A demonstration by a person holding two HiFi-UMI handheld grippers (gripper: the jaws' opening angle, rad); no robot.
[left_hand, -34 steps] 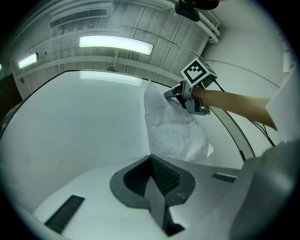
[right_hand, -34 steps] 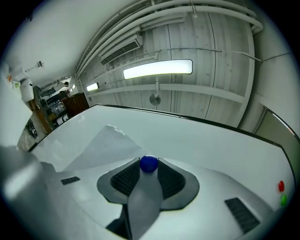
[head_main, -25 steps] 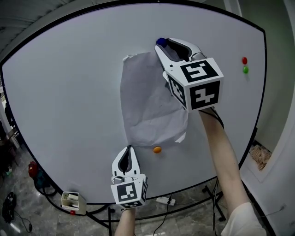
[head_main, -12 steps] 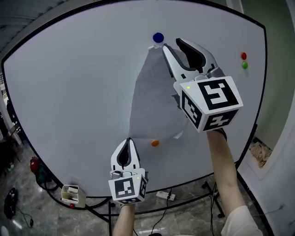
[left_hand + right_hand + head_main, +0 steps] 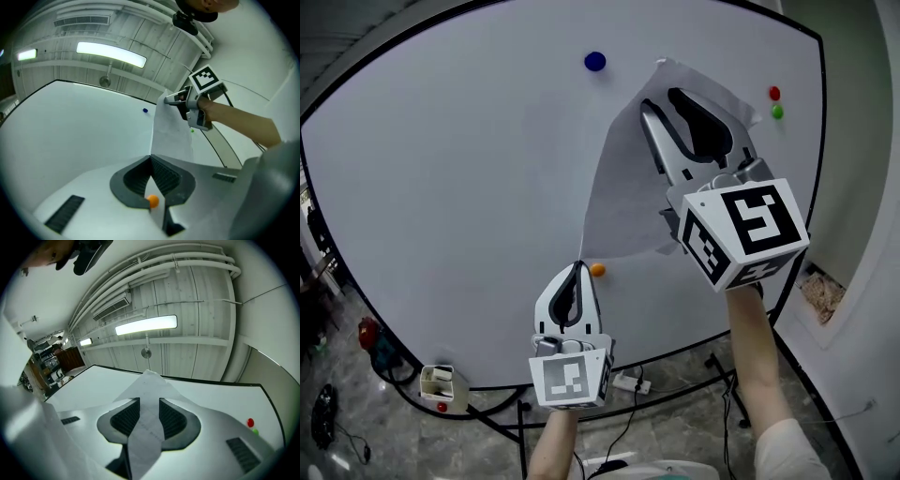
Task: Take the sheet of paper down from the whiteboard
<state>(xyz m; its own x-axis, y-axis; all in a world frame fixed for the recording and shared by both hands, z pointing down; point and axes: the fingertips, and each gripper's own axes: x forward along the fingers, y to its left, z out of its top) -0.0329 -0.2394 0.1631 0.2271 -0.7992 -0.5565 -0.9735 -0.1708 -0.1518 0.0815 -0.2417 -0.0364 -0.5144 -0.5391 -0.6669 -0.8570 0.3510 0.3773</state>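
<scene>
Head view from where I stand: the sheet of paper [image 5: 628, 202] hangs away from the whiteboard [image 5: 450, 187], stretched between the two tools. The right gripper [image 5: 662, 99] has its jaws clamped on a folded strip of the upper part, clear of the blue magnet [image 5: 595, 61], which sits bare on the board. The left gripper [image 5: 576, 272] is pinched closed on the lower left corner, with the orange magnet [image 5: 597, 270] just beside its tips. In the left gripper view that magnet shows right behind the jaws.

My worry is that corner. I cannot tell whether the orange magnet pins the edge of the sheet. If it does, a pull outward would likely tear the corner or drag the magnet off to drop on the floor.

The paper also looks taut and creased between the two grips, so moving the hands apart could rip it across the middle. The right hold is on a narrow fold and might slip.
</scene>
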